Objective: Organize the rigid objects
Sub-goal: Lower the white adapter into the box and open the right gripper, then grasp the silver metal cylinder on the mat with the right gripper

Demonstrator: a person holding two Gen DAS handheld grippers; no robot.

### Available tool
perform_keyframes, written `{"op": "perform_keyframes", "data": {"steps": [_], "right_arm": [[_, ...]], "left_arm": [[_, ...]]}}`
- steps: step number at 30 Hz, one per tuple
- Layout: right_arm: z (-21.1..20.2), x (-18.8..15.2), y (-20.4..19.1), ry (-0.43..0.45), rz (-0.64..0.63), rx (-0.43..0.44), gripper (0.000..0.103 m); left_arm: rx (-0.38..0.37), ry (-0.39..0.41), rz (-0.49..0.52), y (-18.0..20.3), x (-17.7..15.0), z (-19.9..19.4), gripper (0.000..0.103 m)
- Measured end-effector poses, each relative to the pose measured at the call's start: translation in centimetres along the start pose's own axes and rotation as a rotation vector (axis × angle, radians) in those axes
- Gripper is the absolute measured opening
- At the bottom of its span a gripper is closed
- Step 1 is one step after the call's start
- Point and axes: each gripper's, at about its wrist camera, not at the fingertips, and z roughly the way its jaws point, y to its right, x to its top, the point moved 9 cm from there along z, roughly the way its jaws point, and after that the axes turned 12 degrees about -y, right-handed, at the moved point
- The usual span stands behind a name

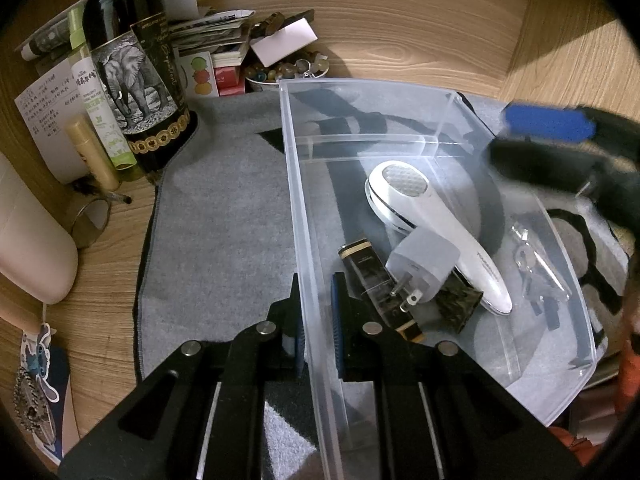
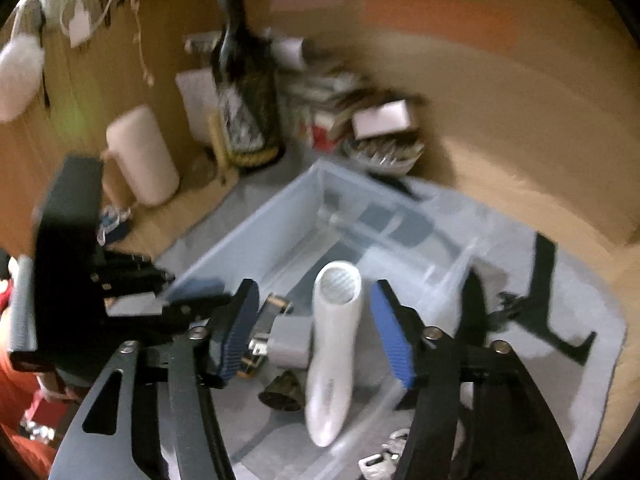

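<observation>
L gripper (image 1: pixel 318 320) nearest the lens in L wrist view: fingers (image 1: pixel 338 320) are closed to a narrow gap on the near wall of the clear plastic bin (image 1: pixel 304 240), one pad outside, one inside; wall is clamped between them. Bin is seated on a grey mat (image 1: pixel 224 232) on the wooden worktop (image 1: pixel 400 20).

Contents noted in bin: white handheld device (image 1: pixel 424 216) lying flat, head toward far end; grey plug adapter (image 1: pixel 424 264) resting against its handle, prongs toward the L gripper; black-and-gold slim case (image 1: pixel 372 276) beside the adapter; dark patterned item (image 1: pixel 456 304) partly under the adapter; clear small item (image 1: pixel 532 264) near the R wall, type cannot be told.

R gripper (image 2: pixel 316 332): fingers (image 2: pixel 390 332) are spread wide, nothing held, positioned above the bin over the white device handle. R view is blurred.

Off the mat, far L: wine bottle w/ elephant label (image 1: pixel 136 80), spray bottle (image 1: pixel 96 100), paper stack (image 1: pixel 216 36), bowl of beads (image 1: pixel 280 70).
</observation>
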Motion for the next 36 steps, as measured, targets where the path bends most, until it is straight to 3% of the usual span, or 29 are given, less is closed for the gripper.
{"op": "perform_keyframes", "data": {"steps": [5, 11, 17, 28, 33, 36], "right_arm": [[-3.5, 0.2, 2.9, 0.089, 0.07, -0.055, 0.069], [-5.7, -2.0, 6.6, 0.12, 0.138, -0.152, 0.071], [-4.4, -6.1, 9.3, 0.043, 0.181, -0.204, 0.071], [1.4, -12.7, 10.0, -0.155, 0.214, -0.167, 0.071], [3.0, -14.4, 9.6, -0.192, 0.197, -0.165, 0.055], [2.8, -14.2, 9.2, -0.177, 0.175, -0.161, 0.036]], "left_arm": [[-0.001, 0.001, 0.0, 0.0, 0.0, 0.0, 0.011], [0.002, 0.0, 0.002, -0.1, 0.0, 0.0, 0.011], [0.001, 0.0, 0.0, -0.1, 0.0, 0.0, 0.011], [0.004, -0.001, -0.003, -0.1, 0.1, 0.0, 0.011], [0.01, -0.002, -0.002, -0.1, 0.1, 0.1, 0.011], [0.01, -0.002, -0.002, -0.1, 0.1, 0.1, 0.011]]}}
